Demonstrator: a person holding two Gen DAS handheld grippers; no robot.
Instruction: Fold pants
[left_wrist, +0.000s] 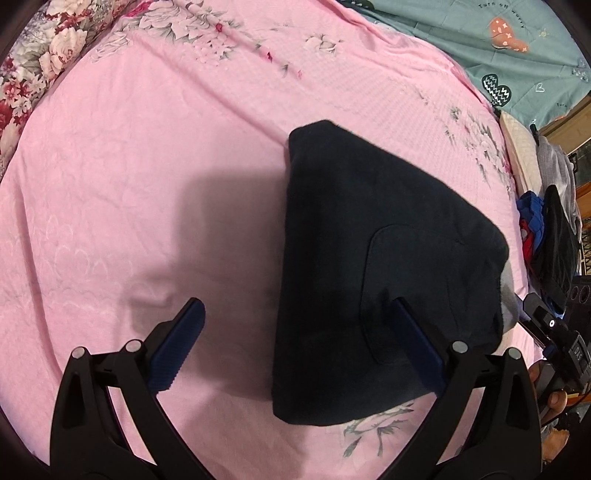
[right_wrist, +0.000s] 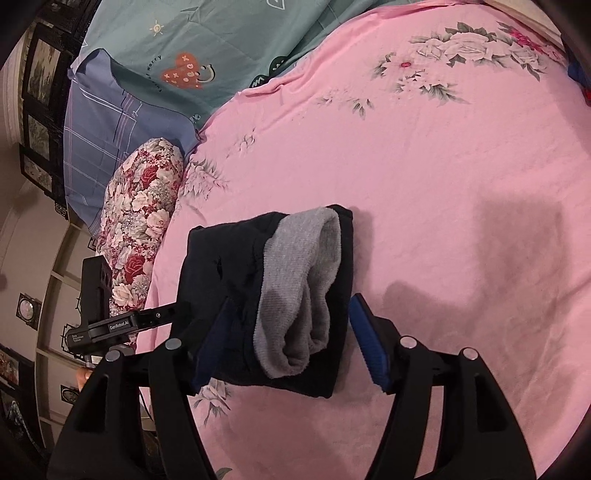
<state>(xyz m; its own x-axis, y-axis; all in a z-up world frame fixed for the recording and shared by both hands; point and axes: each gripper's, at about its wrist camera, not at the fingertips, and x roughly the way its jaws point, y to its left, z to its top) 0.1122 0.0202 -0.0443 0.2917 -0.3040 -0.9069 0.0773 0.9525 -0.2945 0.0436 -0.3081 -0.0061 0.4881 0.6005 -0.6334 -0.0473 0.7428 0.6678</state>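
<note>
The dark navy pants (left_wrist: 384, 266) lie folded in a compact bundle on the pink bedsheet (left_wrist: 147, 184). In the right wrist view the pants (right_wrist: 221, 266) show their grey fleece lining (right_wrist: 303, 288) at the open end. My left gripper (left_wrist: 299, 306) is open above the bundle's left edge, its right finger over the cloth, holding nothing. My right gripper (right_wrist: 291, 306) is open with the bundle's near end between its blue pads (right_wrist: 369, 343), not clamped. The other gripper shows at the right edge of the left wrist view (left_wrist: 554, 332) and at the left in the right wrist view (right_wrist: 107, 325).
A red floral pillow (right_wrist: 144, 221) and a blue checked pillow (right_wrist: 107, 122) lie beside the sheet. A teal quilt (right_wrist: 207, 44) lies at the far side. A pile of clothes (left_wrist: 550, 229) sits at the bed's right edge. Pink sheet (right_wrist: 443, 184) spreads around the bundle.
</note>
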